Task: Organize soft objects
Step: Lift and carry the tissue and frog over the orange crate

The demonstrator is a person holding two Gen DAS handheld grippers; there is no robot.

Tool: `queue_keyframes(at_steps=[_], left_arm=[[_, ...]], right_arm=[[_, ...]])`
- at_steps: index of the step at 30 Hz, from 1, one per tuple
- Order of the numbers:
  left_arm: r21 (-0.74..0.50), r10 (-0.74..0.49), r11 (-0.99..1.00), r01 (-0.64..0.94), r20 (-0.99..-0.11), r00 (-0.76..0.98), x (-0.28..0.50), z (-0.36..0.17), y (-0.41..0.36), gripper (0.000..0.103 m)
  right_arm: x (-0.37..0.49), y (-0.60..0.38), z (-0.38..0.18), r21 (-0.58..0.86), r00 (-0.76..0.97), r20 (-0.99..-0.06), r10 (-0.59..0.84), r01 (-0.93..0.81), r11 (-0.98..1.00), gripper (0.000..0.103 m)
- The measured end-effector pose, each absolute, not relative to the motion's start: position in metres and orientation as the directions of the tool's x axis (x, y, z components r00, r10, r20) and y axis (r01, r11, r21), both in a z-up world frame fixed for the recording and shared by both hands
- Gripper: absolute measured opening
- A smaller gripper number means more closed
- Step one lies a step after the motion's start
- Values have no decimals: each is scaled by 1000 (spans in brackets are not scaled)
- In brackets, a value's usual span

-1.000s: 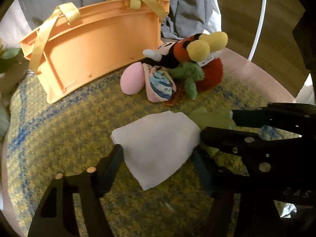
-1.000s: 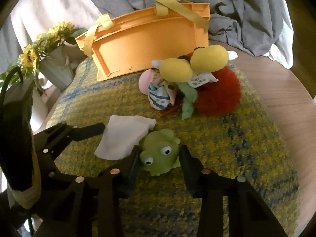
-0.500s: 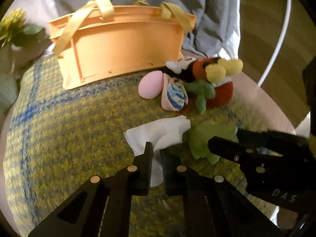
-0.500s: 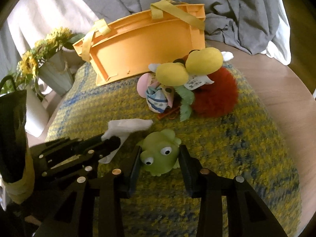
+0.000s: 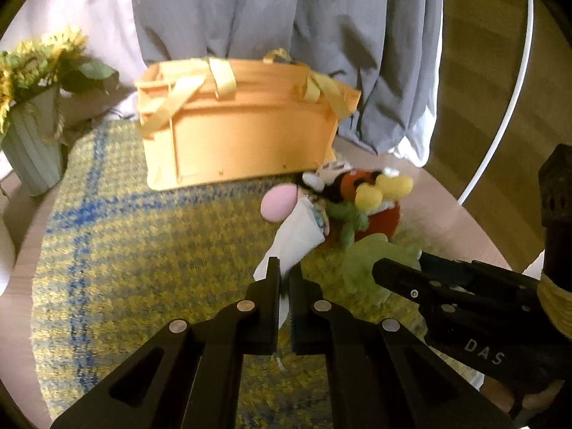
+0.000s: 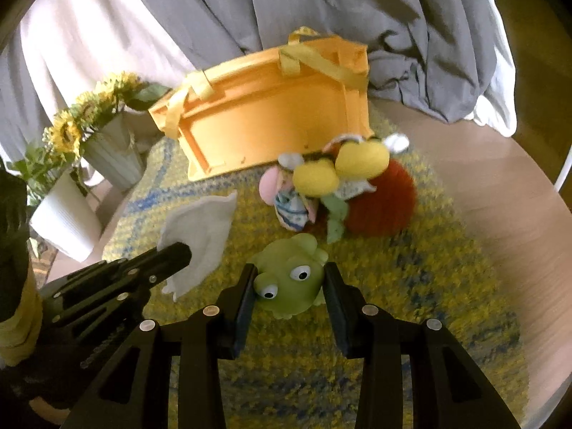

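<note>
My left gripper (image 5: 284,273) is shut on a white cloth (image 5: 298,237) and holds it up off the mat; the cloth also shows in the right wrist view (image 6: 198,239). My right gripper (image 6: 289,277) is shut on a green frog toy (image 6: 291,277), lifted a little above the mat; the frog also shows in the left wrist view (image 5: 364,262). An orange basket (image 5: 243,132) with yellow handles stands at the back of the mat. A pile of soft toys (image 6: 332,189) lies in front of it: a pink egg, a striped pouch, a red fuzzy ball, a plush with yellow feet.
A yellow-and-blue woven mat (image 5: 143,250) covers a round wooden table (image 6: 500,186). A vase of sunflowers (image 5: 32,153) and a white pot (image 6: 64,218) stand at the left. Grey and white fabric (image 5: 286,18) hangs behind the basket.
My left gripper closed on the white cloth and raised it off the mat. My right gripper closed on the frog and lifted it. Both views now tilt up toward the basket.
</note>
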State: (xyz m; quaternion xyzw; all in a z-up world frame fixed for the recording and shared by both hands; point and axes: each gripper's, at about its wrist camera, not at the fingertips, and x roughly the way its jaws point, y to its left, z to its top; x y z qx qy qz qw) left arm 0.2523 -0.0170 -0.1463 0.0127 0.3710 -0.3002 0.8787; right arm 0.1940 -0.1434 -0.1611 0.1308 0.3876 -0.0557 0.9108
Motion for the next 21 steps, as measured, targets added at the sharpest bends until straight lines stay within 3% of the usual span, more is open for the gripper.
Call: queue_keyframes(at_steps=[21], left_arm=[[-201,-527,843,498,-494,692,246,-62,5,6]], right_arm=[[196,-133,-79,178,823,-567,-9,133,975,39]])
